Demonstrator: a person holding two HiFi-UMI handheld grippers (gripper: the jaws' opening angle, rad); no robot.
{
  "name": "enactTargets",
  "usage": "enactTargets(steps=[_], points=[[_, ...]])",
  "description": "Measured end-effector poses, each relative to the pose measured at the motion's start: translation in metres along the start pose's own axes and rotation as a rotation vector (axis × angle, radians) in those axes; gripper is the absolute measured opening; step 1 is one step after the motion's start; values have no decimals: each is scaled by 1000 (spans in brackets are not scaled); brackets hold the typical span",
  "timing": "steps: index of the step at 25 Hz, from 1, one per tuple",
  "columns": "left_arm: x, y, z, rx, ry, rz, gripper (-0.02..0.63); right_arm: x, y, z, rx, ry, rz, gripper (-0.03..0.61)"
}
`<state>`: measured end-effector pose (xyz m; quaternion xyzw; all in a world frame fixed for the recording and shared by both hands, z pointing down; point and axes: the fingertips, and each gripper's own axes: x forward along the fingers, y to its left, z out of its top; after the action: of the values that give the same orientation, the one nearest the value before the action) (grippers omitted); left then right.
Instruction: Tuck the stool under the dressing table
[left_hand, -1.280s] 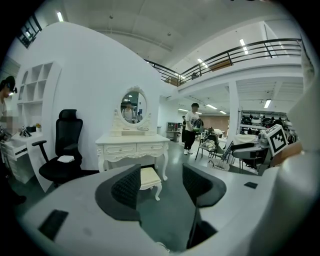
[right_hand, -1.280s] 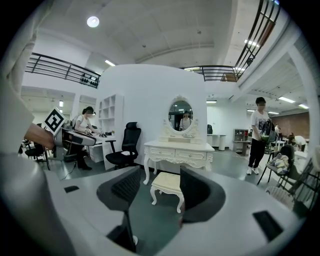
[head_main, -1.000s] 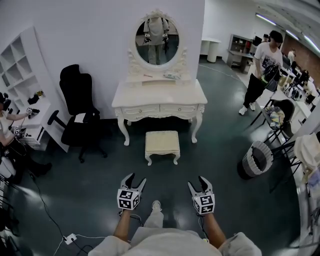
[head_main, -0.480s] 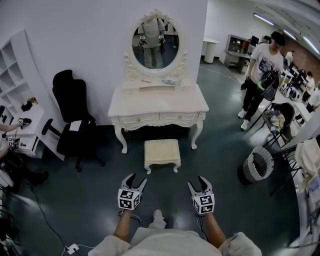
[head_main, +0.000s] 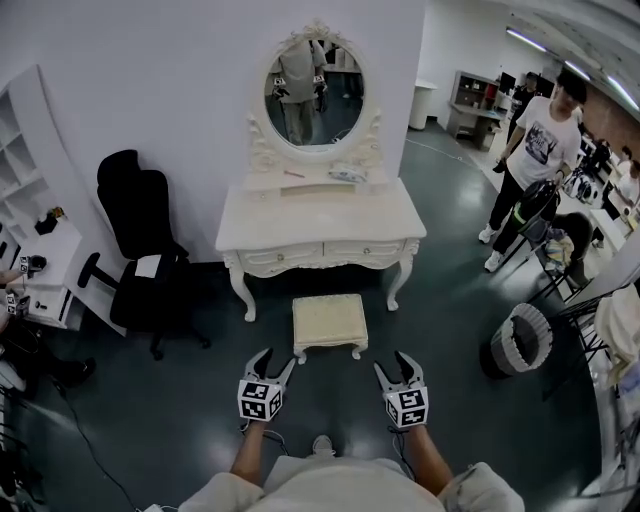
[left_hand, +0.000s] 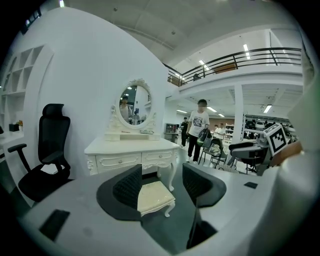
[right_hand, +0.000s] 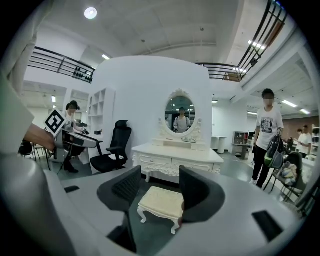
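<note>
We take the dressing table as our mark: it stands against the wall, with the mirror rising from the back of its tabletop. The stool sits on the floor just in front of it, not under it. Left of the table we find an office chair, and further left a shelf unit. Right of it, well apart, a person stands, with a bin nearer us. Our left tongs and right tongs hang before the stool.

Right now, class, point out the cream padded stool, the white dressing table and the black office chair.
cream padded stool (head_main: 330, 320): head view, seat top.
white dressing table (head_main: 320, 215): head view, tabletop.
black office chair (head_main: 135, 200): head view, backrest.
</note>
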<state>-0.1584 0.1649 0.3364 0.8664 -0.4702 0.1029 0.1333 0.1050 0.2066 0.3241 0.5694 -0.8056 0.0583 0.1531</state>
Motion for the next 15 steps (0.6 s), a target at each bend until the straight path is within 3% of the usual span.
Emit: enactTargets(steps=[15], points=[[51, 39, 5, -7, 24, -20, 245, 63, -8, 14, 2, -7, -9, 225]])
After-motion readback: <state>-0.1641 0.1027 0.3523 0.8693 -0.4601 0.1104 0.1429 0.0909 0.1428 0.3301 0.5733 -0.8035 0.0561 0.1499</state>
